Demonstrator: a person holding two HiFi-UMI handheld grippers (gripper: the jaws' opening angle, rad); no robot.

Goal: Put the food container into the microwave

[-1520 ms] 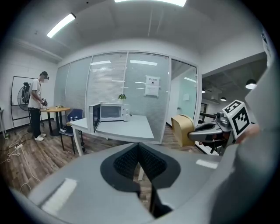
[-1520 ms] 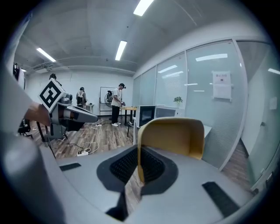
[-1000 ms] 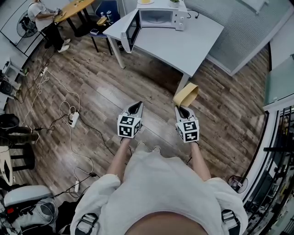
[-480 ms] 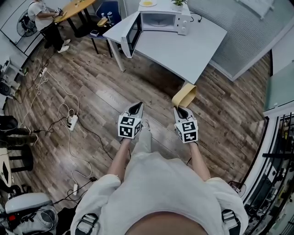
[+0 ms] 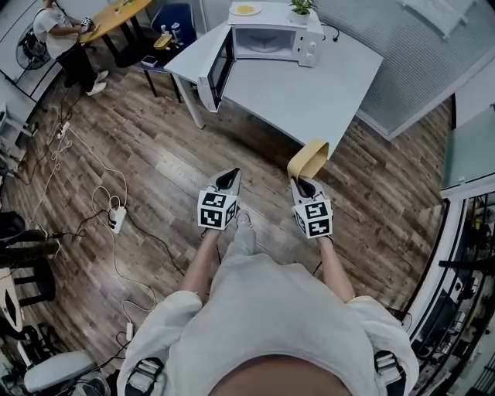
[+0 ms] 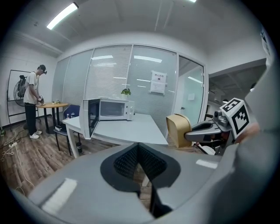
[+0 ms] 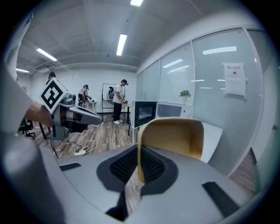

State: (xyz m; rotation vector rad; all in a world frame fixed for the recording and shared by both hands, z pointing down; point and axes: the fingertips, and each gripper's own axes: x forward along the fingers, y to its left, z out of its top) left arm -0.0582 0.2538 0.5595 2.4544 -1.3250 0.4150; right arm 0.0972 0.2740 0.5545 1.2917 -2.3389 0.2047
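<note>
A tan food container (image 5: 309, 158) hangs from my right gripper (image 5: 300, 181), which is shut on its rim; in the right gripper view the container (image 7: 173, 140) stands on edge, open side toward the camera. My left gripper (image 5: 228, 181) is shut with nothing between its jaws, level with the right one above the wood floor. The white microwave (image 5: 267, 35) stands at the far end of a white table (image 5: 325, 81) ahead, its door (image 5: 215, 66) swung open to the left. The left gripper view shows the microwave (image 6: 109, 110), the container (image 6: 178, 129) and the right gripper beside it.
A yellow plate (image 5: 244, 9) and a small plant (image 5: 300, 6) sit on top of the microwave. Cables and a power strip (image 5: 116, 219) lie on the floor at left. A person (image 5: 58, 35) works at a wooden table far left. Glass partitions stand behind the white table.
Both grippers, with the container, have come nearer to the white table; the table and microwave sit lower and larger in the head view. Neither grip has changed.
</note>
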